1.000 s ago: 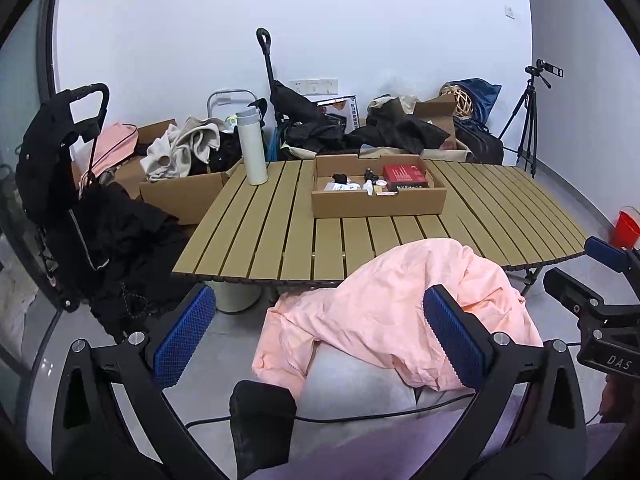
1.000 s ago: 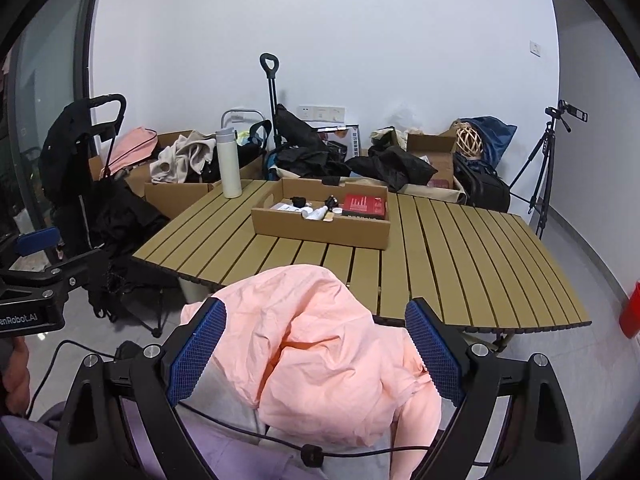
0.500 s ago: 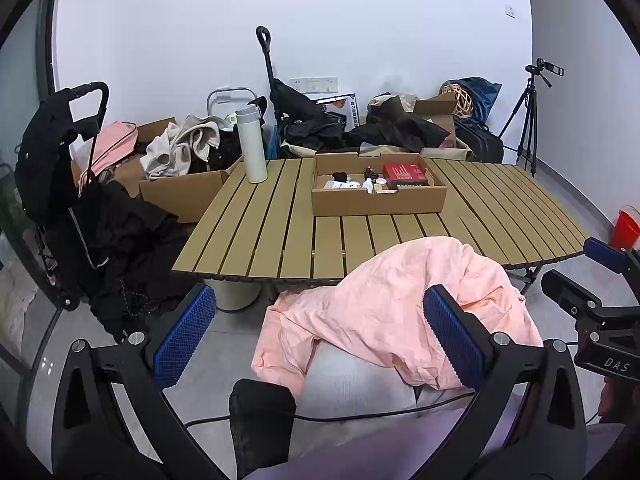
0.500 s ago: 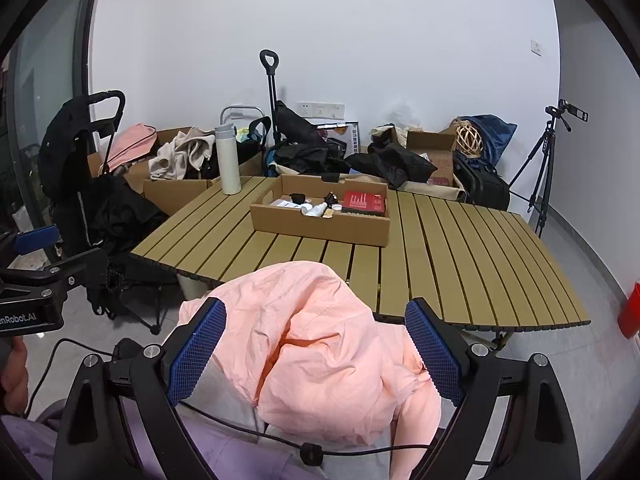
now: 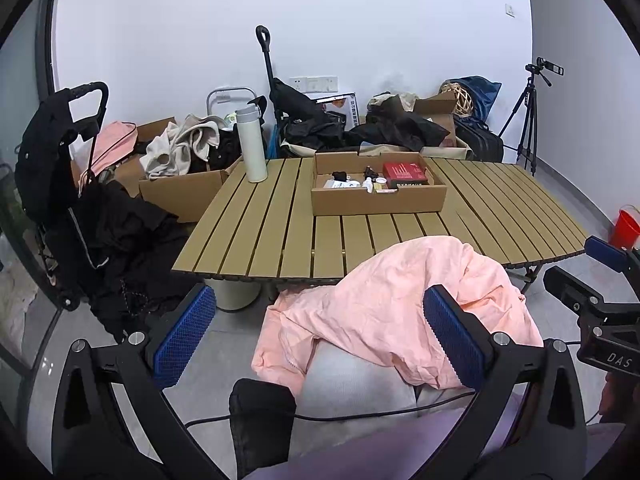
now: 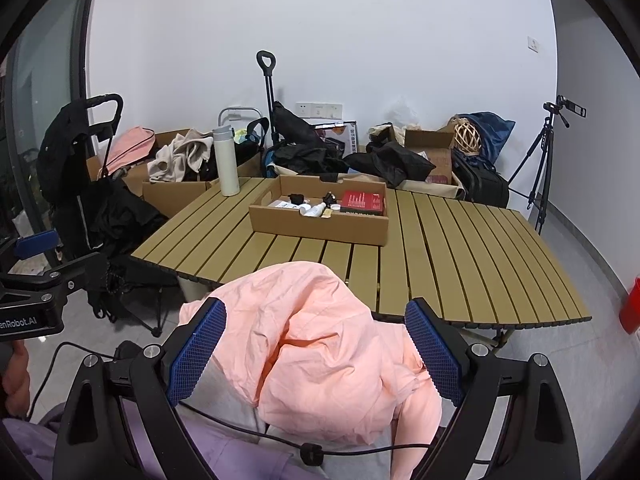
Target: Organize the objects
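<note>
Slatted table (image 5: 280, 232) ahead of me, white wall and clutter behind it.

My left gripper (image 5: 320, 340) and right gripper (image 6: 316, 352) both hang with jaws spread wide, gripping nothing. A pink jacket (image 5: 400, 308) lies crumpled on my lap, just short of the table's near edge. On the table stand a cardboard tray (image 5: 378, 200) of small items and a white bottle (image 5: 252, 144).
</note>
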Tool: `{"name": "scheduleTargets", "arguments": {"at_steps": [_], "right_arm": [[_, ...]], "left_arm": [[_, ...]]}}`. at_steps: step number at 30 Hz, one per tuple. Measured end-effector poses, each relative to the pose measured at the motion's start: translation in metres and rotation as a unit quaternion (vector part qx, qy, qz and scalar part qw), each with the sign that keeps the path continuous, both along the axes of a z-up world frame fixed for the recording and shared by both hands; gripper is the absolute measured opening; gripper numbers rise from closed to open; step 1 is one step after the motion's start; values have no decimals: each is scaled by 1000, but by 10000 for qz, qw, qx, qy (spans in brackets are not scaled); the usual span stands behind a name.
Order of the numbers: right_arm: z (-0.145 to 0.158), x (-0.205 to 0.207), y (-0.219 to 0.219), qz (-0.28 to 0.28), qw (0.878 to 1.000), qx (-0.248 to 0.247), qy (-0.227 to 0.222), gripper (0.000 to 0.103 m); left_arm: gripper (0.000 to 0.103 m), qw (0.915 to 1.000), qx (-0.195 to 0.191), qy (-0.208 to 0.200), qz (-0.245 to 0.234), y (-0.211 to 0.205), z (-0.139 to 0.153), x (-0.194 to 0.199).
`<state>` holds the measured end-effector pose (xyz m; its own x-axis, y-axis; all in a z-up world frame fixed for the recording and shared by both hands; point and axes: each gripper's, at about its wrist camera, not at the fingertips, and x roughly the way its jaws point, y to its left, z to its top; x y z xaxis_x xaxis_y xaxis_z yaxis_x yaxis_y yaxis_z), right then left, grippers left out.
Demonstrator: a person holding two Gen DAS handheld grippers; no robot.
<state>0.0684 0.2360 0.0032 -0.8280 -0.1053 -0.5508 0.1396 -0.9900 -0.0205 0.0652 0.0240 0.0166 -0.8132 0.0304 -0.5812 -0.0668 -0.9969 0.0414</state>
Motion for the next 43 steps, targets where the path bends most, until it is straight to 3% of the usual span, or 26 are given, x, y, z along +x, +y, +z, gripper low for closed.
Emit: {"name": "scheduleTargets", "arguments": {"at_steps": [43], "right_arm": [[2,-4,17,-104,9999,-26,-67,93]], "left_arm": [[103,9998,-210,-40,1,-1,5,1]]}}
